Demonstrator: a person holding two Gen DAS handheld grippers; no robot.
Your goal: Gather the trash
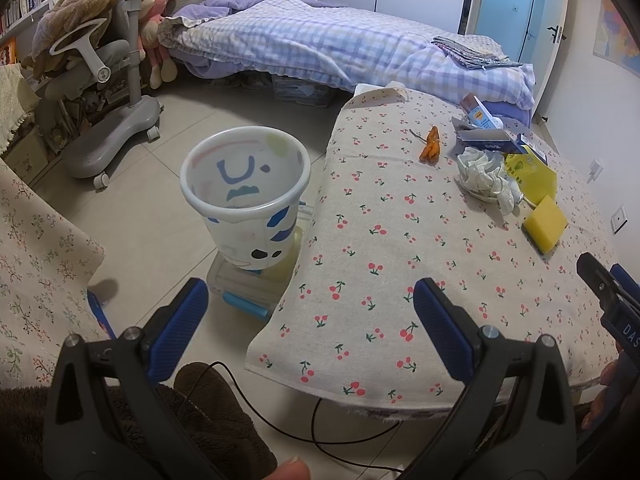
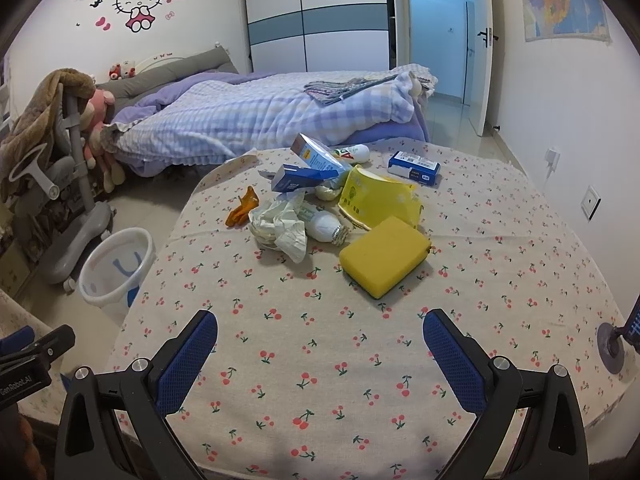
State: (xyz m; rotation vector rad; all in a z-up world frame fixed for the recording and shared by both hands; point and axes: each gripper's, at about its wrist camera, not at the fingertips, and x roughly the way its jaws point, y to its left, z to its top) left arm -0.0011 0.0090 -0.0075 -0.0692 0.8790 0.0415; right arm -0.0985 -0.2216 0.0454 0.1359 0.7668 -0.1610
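Note:
A heap of trash lies on the cherry-print table: crumpled white paper, an orange peel, a white bottle, a yellow bag, blue cartons and a yellow sponge. The paper, peel and sponge also show in the left wrist view. A white bin stands on the floor left of the table. My left gripper is open and empty over the table's near left edge. My right gripper is open and empty above the table's near side.
A blue-white box lies at the table's far right. A bed stands behind, a grey chair at the left. A dark round base sits at the table's right edge. A black cable hangs below the table.

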